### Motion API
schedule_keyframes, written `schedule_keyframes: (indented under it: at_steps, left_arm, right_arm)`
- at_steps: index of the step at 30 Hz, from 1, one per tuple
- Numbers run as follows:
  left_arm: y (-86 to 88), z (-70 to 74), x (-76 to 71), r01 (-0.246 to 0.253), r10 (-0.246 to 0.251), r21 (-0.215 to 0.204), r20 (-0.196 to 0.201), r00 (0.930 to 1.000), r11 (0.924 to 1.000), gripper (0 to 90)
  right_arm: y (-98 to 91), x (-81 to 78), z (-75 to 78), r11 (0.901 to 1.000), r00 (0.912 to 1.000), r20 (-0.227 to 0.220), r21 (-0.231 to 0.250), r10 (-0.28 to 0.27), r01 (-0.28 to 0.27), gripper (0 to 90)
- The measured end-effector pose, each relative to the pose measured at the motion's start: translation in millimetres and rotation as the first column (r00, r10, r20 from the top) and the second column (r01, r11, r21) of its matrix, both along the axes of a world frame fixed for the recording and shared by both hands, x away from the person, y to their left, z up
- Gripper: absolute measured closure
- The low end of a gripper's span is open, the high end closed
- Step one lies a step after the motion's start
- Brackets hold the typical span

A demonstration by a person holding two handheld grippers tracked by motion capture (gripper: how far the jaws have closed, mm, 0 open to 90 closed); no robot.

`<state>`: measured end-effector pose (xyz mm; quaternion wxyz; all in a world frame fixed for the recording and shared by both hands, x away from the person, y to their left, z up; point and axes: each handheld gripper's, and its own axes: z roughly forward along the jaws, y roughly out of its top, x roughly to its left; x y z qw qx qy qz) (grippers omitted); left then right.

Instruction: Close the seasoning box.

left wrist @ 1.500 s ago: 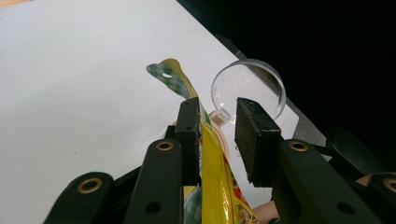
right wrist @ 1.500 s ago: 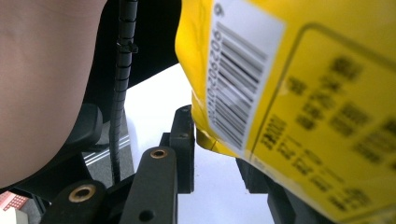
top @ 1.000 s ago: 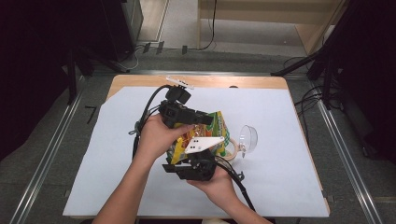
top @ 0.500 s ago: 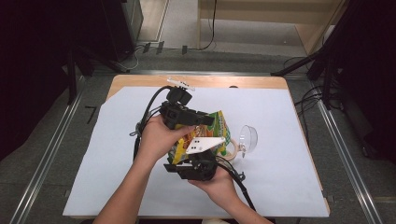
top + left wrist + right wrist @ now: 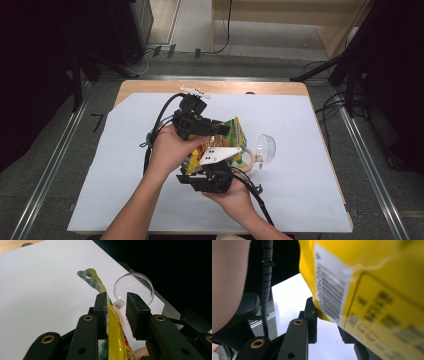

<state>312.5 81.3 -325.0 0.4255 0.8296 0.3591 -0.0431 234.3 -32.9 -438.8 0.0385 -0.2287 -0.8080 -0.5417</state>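
A yellow snack bag (image 5: 233, 131) with a green checked top hangs over the white sheet, held between both grippers. My left gripper (image 5: 221, 131) is shut on its upper part; in the left gripper view the bag (image 5: 113, 325) lies against the left pad (image 5: 101, 312) and widens toward the right one. My right gripper (image 5: 207, 164) holds the bag from below; in the right gripper view the bag's barcode side (image 5: 374, 290) fills the frame and hides the right jaw. Just beyond the bag sits a beige container (image 5: 117, 305) with a clear round lid (image 5: 266, 148) flipped open.
A white sheet (image 5: 300, 200) covers most of the wooden table (image 5: 240, 87). A small white object (image 5: 195, 90) lies at the back edge. Cables trail from both grippers. Metal rails (image 5: 50, 165) run along the floor on each side.
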Motion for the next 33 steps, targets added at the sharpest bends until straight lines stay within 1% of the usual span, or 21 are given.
schedule_keyframes:
  at_steps: [2,4,10,17,21,27,29,33]
  left_arm:
    - [-0.4,-0.3,0.5,-0.001,0.001,-0.002,0.002,1.0,1.0,71.1]
    - [0.5,-0.1,0.8,-0.004,0.004,-0.006,-0.003,1.0,1.0,71.1]
    - [2.2,0.8,0.1,-0.007,0.007,-0.015,0.0,1.0,0.9999,71.0]
    - [2.2,0.6,0.1,-0.006,0.006,-0.009,-0.002,1.0,0.9999,70.9]
    - [2.7,0.2,0.9,-0.004,0.004,-0.014,-0.006,1.0,0.9999,70.9]
    - [2.6,-0.2,0.9,-0.006,0.006,-0.009,-0.007,1.0,0.9999,70.8]
    - [2.9,-0.2,0.9,-0.007,0.007,-0.015,-0.009,0.9999,0.9999,70.8]
    - [2.6,-0.6,1.1,-0.007,0.007,-0.007,-0.011,0.9999,0.9999,70.8]
  right_arm:
    - [-1.0,0.1,0.6,1.0,1.0,-0.006,0.0,0.001,-0.001,72.9]
    - [-1.1,-0.4,1.7,1.0,1.0,0.002,0.003,0.0,0.0,72.8]
    - [-0.2,-1.0,3.2,1.0,1.0,0.007,-0.001,0.006,-0.006,72.8]
    - [-0.2,-1.6,3.4,1.0,1.0,0.005,-0.001,0.007,-0.007,72.8]
    - [-0.5,-2.1,3.9,1.0,1.0,0.001,-0.001,0.007,-0.007,72.8]
    - [-0.6,-1.3,3.1,1.0,1.0,0.007,-0.004,0.007,-0.007,72.8]
    - [-0.6,-1.8,3.5,0.9999,0.9999,0.005,-0.005,0.01,-0.01,72.7]
    - [-0.3,-1.7,2.9,0.9999,0.9999,0.002,-0.003,0.01,-0.01,72.7]
